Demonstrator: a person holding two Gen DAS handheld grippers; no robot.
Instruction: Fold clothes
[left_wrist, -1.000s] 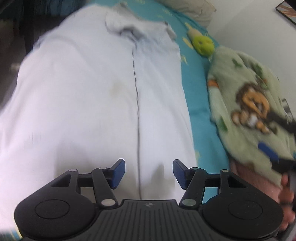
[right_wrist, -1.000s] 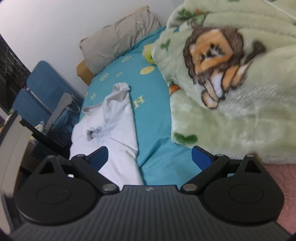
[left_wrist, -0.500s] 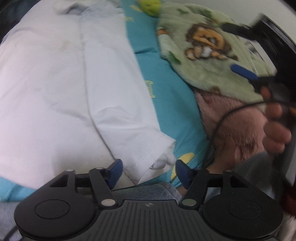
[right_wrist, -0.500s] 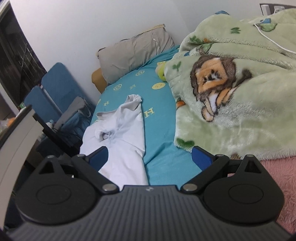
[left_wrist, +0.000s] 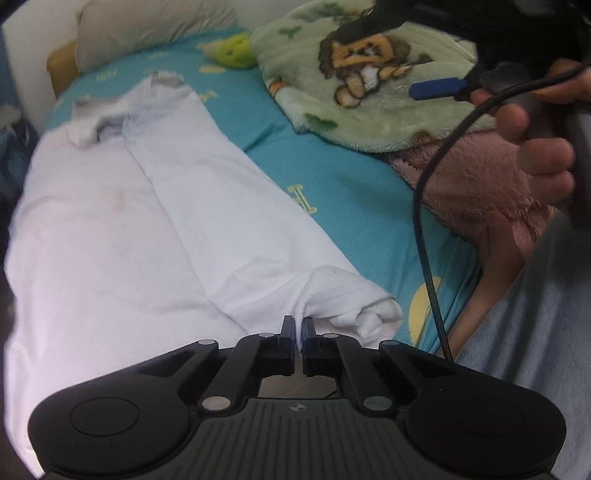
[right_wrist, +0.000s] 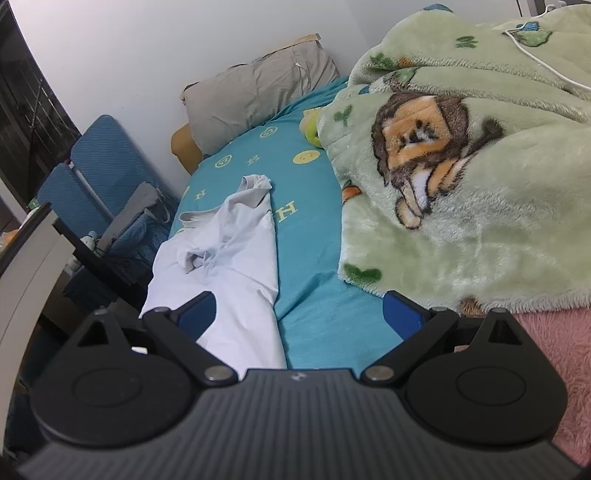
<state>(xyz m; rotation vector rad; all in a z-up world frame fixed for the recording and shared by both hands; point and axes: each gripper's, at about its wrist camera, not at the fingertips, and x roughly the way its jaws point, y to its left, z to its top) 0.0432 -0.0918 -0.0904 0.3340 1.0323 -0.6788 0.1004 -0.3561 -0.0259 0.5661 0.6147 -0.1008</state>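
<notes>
A white shirt lies lengthwise on the teal bed sheet, one side folded over the middle. My left gripper is shut on the near hem of the folded part. My right gripper is open and empty, held above the sheet to the right of the shirt. It also shows in the left wrist view, held in a hand at the upper right.
A green lion blanket covers the right side of the bed, a pink fleece below it. A grey pillow and a yellow-green plush toy lie at the head. A blue chair stands left of the bed.
My left gripper has closed its jaws on the shirt's near hem. The right gripper has stayed open and shifted only slightly.
</notes>
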